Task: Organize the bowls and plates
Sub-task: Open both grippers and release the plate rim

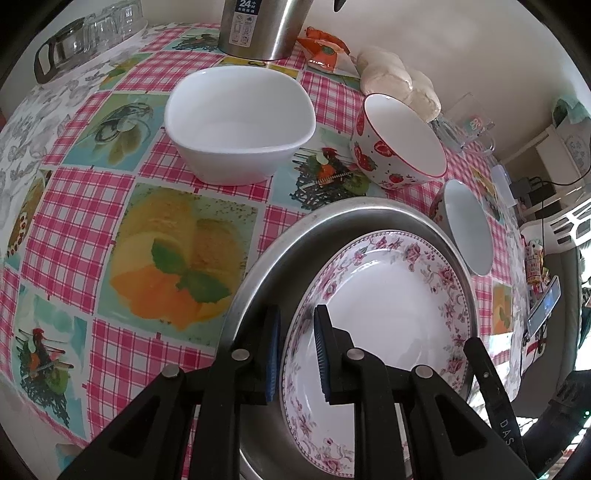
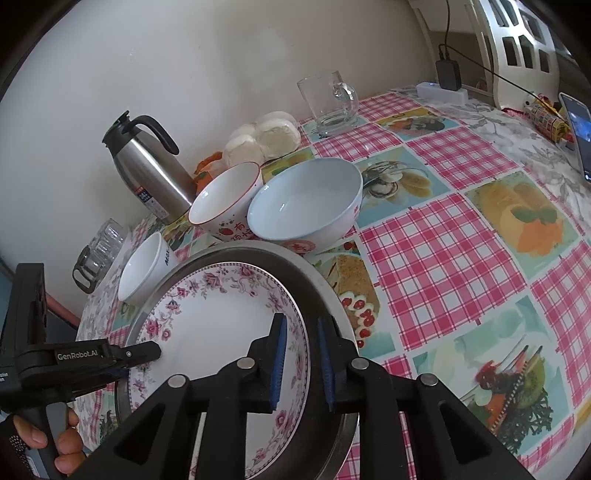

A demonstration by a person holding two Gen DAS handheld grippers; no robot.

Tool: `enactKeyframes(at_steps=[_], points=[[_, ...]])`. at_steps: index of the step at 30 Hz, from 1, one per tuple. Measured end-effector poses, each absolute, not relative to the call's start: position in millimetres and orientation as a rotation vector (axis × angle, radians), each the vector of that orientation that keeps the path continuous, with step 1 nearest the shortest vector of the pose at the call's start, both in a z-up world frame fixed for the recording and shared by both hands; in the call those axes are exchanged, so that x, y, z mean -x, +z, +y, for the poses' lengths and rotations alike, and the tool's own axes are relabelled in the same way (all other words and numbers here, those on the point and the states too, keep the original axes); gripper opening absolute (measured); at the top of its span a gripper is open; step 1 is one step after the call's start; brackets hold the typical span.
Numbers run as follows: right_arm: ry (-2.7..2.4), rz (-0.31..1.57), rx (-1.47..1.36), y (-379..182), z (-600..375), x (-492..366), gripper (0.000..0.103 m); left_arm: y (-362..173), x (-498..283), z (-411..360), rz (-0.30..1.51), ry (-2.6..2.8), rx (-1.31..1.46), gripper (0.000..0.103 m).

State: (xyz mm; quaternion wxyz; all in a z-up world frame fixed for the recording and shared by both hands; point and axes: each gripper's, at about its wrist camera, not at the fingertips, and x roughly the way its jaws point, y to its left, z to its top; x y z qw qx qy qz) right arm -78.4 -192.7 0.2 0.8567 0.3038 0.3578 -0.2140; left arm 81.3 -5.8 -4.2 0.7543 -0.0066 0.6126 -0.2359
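- Here, a floral plate (image 1: pixel 388 314) lies inside a round metal tray (image 1: pixel 332 218) on the checked tabletop (image 1: pixel 74 221).
- The left tool (image 1: pixel 297 332) is clamped on the plate's rim at about 8 o'clock.
- The right tool (image 2: pixel 301 332) straddles the rim at about 4 o'clock, its pads slightly apart and not seen pressing.
- In the left wrist view, a square white bowl (image 1: pixel 240 122) sits at 11 o'clock from the plate, a strawberry bowl (image 1: pixel 399 140) at 12 and a pale blue bowl (image 1: pixel 469 232) at 2.
- A steel flask (image 1: pixel 262 26) stands beyond, by the wall.
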Motion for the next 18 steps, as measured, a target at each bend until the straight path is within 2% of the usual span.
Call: enactKeyframes(at_steps=[11,13,17,18], points=[[-0.444,0.712,-0.569,15,-181,79,0.023,21,-77,-7,1.266,-0.516,0.002,0.037],[-0.450,0.718,-0.557,15,-180,78,0.040,23,-76,-8,1.258,-0.522,0.002,0.045],[-0.458,0.713,-0.536,17,-179,78,0.052,27,-74,-10,1.236,-0.517,-0.019,0.052],[-0.462,0.712,-0.529,18,-179,78,0.059,28,-74,-11,1.232,-0.512,-0.026,0.056]])
